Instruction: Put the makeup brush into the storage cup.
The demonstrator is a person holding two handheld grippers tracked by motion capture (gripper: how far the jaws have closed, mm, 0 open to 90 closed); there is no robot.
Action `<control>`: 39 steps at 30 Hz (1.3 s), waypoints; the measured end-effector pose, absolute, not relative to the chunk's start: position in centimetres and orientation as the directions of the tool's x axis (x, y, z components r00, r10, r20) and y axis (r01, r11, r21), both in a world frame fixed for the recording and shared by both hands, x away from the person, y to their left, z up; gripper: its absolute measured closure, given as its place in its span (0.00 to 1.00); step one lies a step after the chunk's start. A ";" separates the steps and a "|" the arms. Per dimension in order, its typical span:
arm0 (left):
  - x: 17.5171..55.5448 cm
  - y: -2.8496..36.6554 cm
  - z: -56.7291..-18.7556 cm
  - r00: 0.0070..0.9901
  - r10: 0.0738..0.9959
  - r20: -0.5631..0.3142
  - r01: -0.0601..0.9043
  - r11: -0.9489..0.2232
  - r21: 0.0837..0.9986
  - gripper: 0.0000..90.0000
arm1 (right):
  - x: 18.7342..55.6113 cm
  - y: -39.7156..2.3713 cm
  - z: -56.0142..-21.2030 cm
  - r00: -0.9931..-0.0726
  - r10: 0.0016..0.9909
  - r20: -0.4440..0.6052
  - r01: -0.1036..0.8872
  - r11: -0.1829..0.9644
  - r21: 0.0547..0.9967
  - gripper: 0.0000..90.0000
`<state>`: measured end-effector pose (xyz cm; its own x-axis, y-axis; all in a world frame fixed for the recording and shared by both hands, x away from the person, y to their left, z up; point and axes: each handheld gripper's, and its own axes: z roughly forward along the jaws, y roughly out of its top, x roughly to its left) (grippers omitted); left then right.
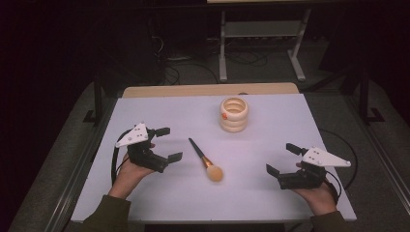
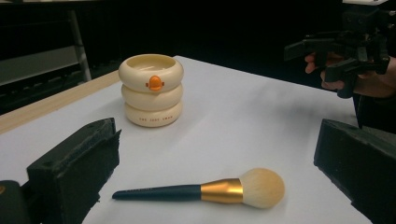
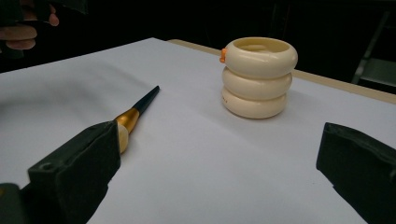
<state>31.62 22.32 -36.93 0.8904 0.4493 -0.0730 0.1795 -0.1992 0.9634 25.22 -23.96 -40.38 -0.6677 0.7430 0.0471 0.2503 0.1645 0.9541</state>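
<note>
- The left claw (image 1: 165, 143) is wide open and holds nothing.
- The right claw (image 1: 283, 158) is wide open and empty too.
- The brush (image 1: 206, 160) lies flat on the white table (image 1: 159, 198), between the two claws, touching neither.
- The cream cup (image 1: 234, 114) stands farther back, with nothing sticking out of it.
- Nothing looks done yet; the brush probably goes in the cup.

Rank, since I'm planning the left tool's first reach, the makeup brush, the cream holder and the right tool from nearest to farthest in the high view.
1. makeup brush, lying just right of the left tool.
2. cream holder, farther back, mid-table.
3. right tool, across at the table's right side.
</note>
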 end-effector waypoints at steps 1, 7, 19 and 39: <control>31.7 22.2 -36.9 0.890 0.449 -0.077 0.181 -0.192 0.965 0.00 | 25.2 -24.0 -40.4 -0.668 0.743 0.047 0.250 0.164 0.954 0.00; 32.1 21.8 -36.8 0.894 0.440 -0.077 0.181 -0.197 0.964 0.00 | 25.1 -23.9 -40.4 -0.668 0.742 0.054 0.259 0.164 0.952 0.00; 33.0 20.9 -36.5 0.907 0.416 -0.069 0.178 -0.229 0.957 0.00 | 25.2 -23.9 -40.3 -0.669 0.740 0.062 0.260 0.155 0.953 0.00; 34.9 18.9 -36.4 0.925 0.378 -0.048 0.185 -0.337 0.923 0.00 | 25.3 -23.9 -40.3 -0.672 0.739 0.056 0.256 0.161 0.953 0.00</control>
<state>34.86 18.93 -36.43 0.9247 0.3777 -0.0476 0.1854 -0.3374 0.9229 25.26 -23.90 -40.33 -0.6715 0.7389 0.0562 0.2564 0.1605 0.9532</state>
